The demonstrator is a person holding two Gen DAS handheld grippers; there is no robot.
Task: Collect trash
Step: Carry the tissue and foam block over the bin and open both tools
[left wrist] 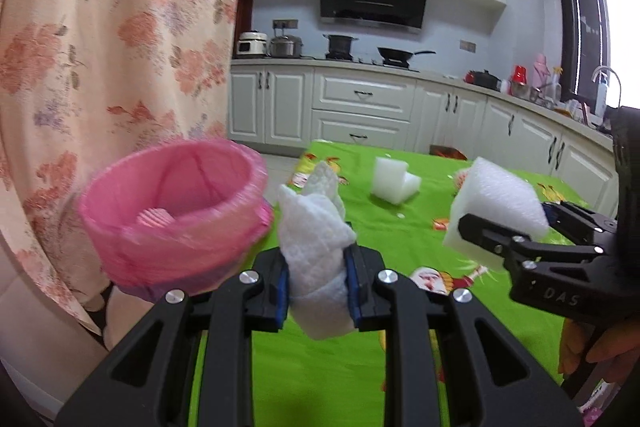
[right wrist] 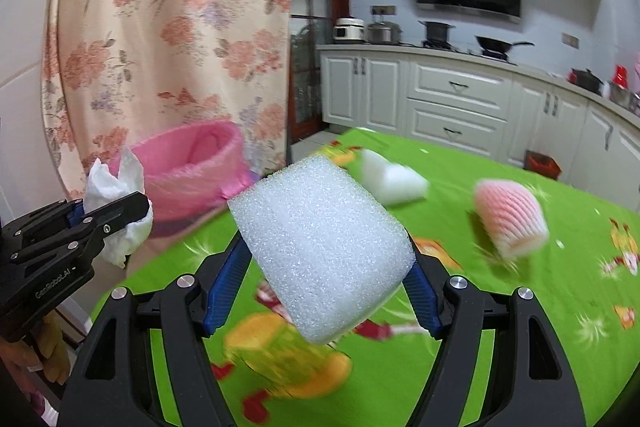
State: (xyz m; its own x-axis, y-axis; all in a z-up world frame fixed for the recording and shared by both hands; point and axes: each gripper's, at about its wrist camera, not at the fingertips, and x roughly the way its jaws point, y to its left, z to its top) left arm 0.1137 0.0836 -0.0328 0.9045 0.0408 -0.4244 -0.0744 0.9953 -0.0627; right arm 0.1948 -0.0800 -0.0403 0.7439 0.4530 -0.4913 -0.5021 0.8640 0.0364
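Carrying both loads at once: left gripper point(left wrist: 316, 291) clamped on tissue point(left wrist: 316, 243), right gripper point(right wrist: 326, 287) on foam block point(right wrist: 320, 247), likely both for the bin point(left wrist: 176, 211).

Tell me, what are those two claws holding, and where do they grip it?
Left gripper pinches a crumpled white tissue near its lower end; right gripper clamps a white foam block by its two opposite sides.

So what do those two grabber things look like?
Both grippers, left and right, are black plastic with triangle cut-outs, shiny silver screws and blue pads inside the fingers. White letters are printed on each one's side.
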